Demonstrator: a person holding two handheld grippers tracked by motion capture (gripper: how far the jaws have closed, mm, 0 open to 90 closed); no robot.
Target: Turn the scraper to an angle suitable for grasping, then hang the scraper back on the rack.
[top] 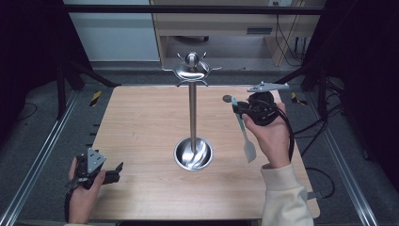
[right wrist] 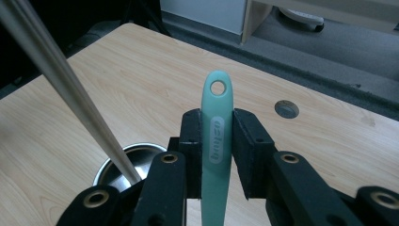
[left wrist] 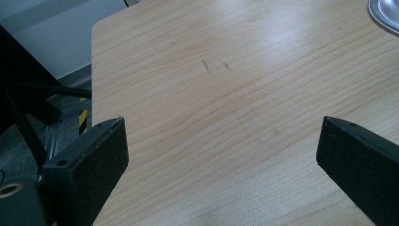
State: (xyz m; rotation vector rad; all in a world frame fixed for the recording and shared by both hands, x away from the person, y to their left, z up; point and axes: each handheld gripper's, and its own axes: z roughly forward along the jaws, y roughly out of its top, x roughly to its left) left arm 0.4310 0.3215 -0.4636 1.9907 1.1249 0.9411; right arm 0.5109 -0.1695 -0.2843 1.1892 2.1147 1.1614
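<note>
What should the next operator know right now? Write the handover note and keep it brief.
Right gripper: fingers shut on the teal spatula, gripping its handle; hanging hole free above the fingers, blade toward the person, held off the table right of the stand.
Left gripper: open, holding nothing, low over the table's near left corner.
Steel hook stand: upright at table centre, hooks bare.
Done: spatula picked up.
Left: probably hang it by the hole on a hook.
</note>
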